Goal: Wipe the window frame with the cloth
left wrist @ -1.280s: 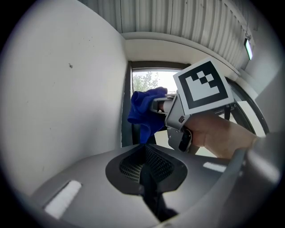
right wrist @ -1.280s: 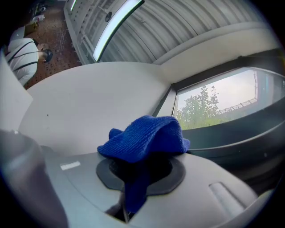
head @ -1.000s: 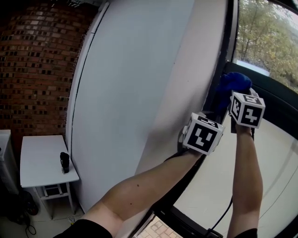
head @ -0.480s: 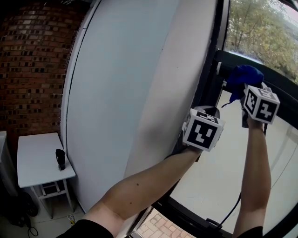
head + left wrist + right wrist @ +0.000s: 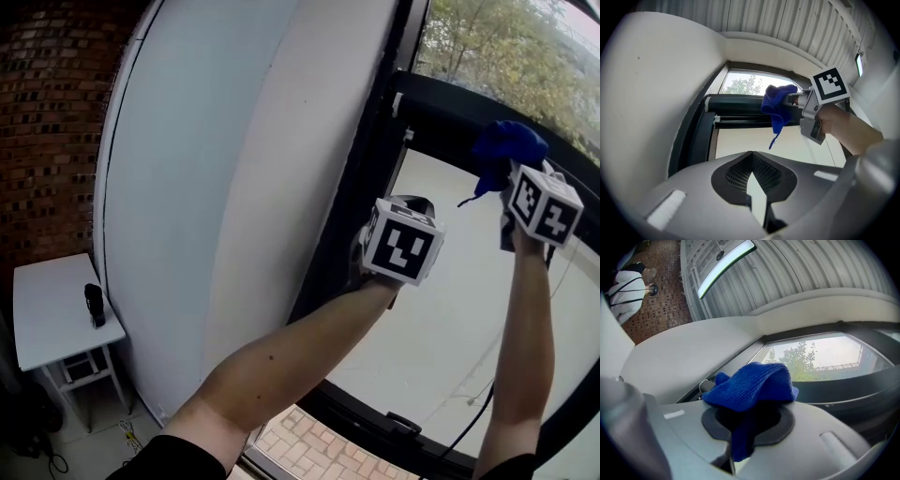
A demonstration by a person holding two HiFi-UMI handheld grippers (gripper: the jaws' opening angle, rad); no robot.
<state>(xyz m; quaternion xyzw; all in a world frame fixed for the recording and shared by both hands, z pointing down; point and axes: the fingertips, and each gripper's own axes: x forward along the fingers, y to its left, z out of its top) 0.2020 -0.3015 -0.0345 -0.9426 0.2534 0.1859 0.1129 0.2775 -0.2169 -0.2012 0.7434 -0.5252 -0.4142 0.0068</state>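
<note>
The blue cloth (image 5: 507,150) is pinched in the right tongs (image 5: 506,178) and bunched over their tips. It is raised to the dark crossbar of the window frame (image 5: 441,98), whose length runs sideways just beyond it; contact cannot be confirmed. The left tongs (image 5: 751,159) are pressed together on nothing, lower and farther from the bar. The cloth's hanging tail is shown plainly from the side in the left gripper view, whereas in the right gripper view the fold covering the tips is seen.
</note>
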